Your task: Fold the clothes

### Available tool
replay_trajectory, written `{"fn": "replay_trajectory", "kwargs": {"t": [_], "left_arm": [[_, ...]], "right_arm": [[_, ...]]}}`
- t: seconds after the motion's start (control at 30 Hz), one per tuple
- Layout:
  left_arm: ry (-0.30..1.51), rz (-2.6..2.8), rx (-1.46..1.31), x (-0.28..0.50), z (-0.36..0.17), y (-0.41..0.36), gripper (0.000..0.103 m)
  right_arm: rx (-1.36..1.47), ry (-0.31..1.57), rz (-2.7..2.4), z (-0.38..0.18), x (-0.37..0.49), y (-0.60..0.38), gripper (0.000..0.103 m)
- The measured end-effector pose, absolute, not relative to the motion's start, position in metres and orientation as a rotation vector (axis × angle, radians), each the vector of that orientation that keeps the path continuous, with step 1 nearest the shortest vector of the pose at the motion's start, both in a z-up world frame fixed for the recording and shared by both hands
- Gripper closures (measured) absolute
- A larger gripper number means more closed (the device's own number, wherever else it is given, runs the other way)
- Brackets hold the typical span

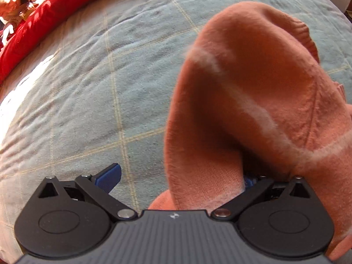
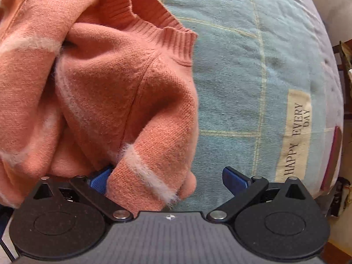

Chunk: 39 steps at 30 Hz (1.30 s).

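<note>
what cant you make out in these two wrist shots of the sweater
- Left wrist view: the left hand-held gripper has its right finger buried under the orange sweater.
- Right wrist view: the sweater's sleeves and hem are cut off by the left edge.
- Left wrist view: clutter behind the red blanket is too small.

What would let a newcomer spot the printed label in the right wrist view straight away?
Start from the pale blue checked bedspread that fills the right of the view, beside the orange sweater. Near its right edge lies a cream fabric label, a narrow strip. It alone carries text: HAPPY EVERY DAY in dark capitals.
</note>
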<state>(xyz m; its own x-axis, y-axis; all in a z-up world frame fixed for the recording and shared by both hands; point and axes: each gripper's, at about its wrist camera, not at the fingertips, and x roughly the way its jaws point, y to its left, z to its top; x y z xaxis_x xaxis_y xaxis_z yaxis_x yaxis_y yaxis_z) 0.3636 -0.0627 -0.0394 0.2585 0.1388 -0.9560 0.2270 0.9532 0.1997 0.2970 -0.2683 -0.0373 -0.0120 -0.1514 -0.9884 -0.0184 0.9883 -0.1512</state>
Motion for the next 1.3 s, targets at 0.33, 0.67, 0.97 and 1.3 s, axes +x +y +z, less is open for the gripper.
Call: {"fn": "replay_trajectory", "kwargs": {"t": [0.33,0.67,0.97,1.3], "left_arm": [[1.280,0.157,0.261,0.376,-0.031,-0.012,0.000],[1.390,0.047,0.238,0.377,-0.023,0.020,0.004],[1.301,-0.387,0.253,0.398,0.038,-0.033,0.002],[1.224,-0.858,0.427,0.487,-0.012,-0.152,0.002]], "right_arm": [[-0.423,1.451,-0.335,-0.039,0.336,-0.277,0.000],[-0.316,1.397,-0.174,-0.006,0.360,-0.302,0.000],[-0.002,1.242,0.139,0.055,0.372,-0.329,0.000],[0.076,1.212,0.166,-0.009,0.429,-0.382,0.000]]}}
